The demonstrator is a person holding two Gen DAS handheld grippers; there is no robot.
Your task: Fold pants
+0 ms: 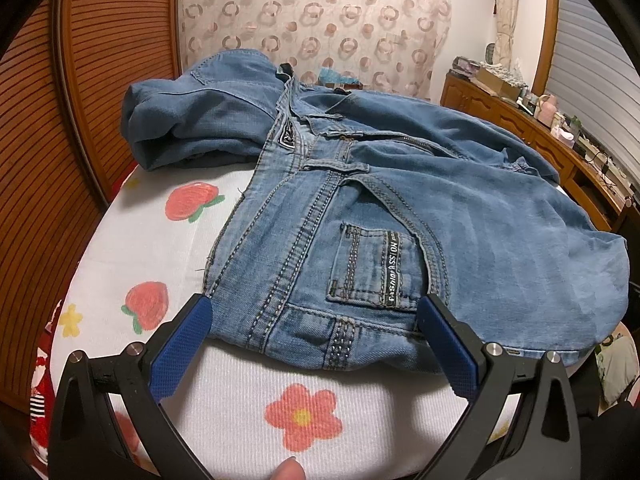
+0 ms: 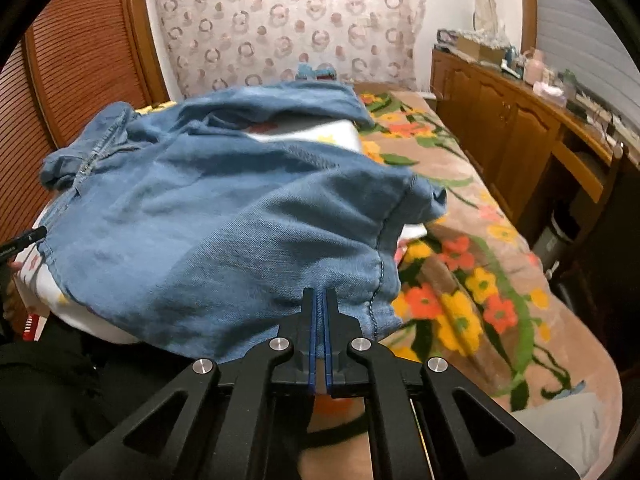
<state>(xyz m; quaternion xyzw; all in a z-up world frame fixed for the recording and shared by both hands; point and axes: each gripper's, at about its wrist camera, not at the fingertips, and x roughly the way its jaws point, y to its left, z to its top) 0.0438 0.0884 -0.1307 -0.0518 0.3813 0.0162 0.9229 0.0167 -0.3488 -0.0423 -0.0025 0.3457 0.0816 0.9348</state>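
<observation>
Blue denim pants (image 1: 360, 208) lie rumpled on a white cloth printed with strawberries and flowers (image 1: 240, 408). The waistband with a small labelled pocket faces me in the left wrist view. My left gripper (image 1: 316, 312) is open, its blue pads on either side of the waistband, and holds nothing. My right gripper (image 2: 320, 300) is shut on the edge of a pant leg (image 2: 224, 232) and holds it lifted above the bed. The tip of the left gripper (image 2: 24, 240) shows at the far left of the right wrist view.
A brown floral blanket (image 2: 472, 280) covers the bed to the right. A wooden slatted wardrobe (image 1: 80, 100) stands on the left. A wooden cabinet (image 2: 520, 128) with clutter on top runs along the right wall. A patterned curtain (image 1: 312, 20) hangs behind.
</observation>
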